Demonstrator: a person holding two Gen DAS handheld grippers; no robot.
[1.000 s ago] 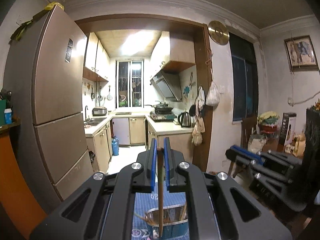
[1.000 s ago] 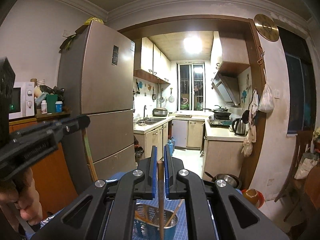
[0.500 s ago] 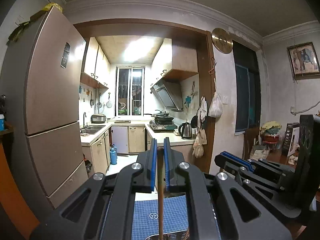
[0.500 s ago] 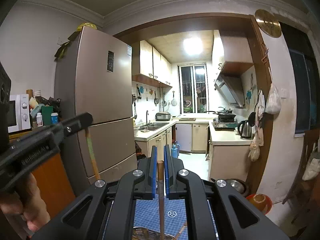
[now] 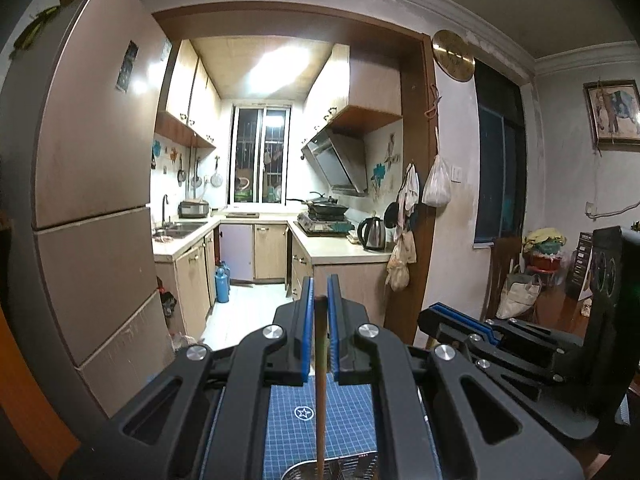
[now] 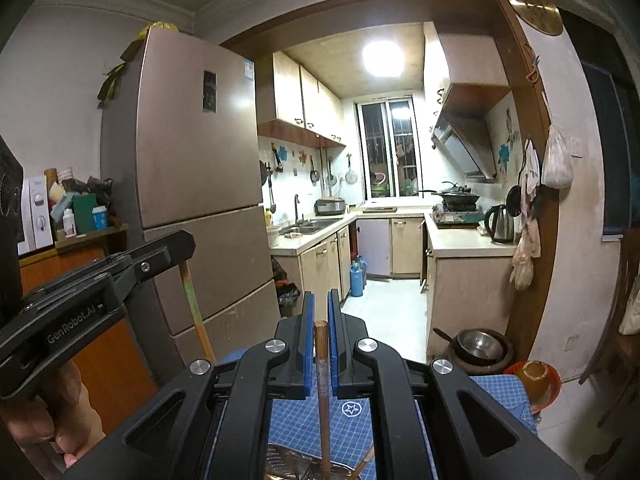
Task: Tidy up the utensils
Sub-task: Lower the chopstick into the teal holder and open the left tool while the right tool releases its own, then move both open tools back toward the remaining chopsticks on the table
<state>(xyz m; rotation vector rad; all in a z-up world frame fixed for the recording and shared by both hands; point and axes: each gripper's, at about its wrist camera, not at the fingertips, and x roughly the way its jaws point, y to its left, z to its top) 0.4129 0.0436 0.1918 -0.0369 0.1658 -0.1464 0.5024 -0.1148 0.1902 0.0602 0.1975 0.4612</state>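
My left gripper [image 5: 319, 294] is shut on a thin wooden chopstick [image 5: 320, 380] that stands upright. Its lower end reaches down to a metal mesh basket [image 5: 340, 470] at the bottom edge, on a blue grid mat [image 5: 304, 428]. My right gripper [image 6: 321, 300] is shut on a second wooden chopstick [image 6: 322, 392], also upright, over the same basket [image 6: 280, 462], which holds other sticks [image 6: 365, 462]. The right gripper [image 5: 460, 318] shows to the right in the left wrist view. In the right wrist view the left gripper [image 6: 176, 246] shows at left with its chopstick [image 6: 194, 308] hanging below.
A tall brown fridge [image 6: 192, 208] stands left of the mat. Beyond the mat lies the kitchen doorway. A steel pot [image 6: 480, 346] and an orange bowl [image 6: 532, 376] sit on the floor at right. A hand [image 6: 44, 412] holds the left gripper.
Both grippers moved forward with their chopsticks. The basket slid to the bottom edge of both views, and the far part of the blue mat with its star came into view.
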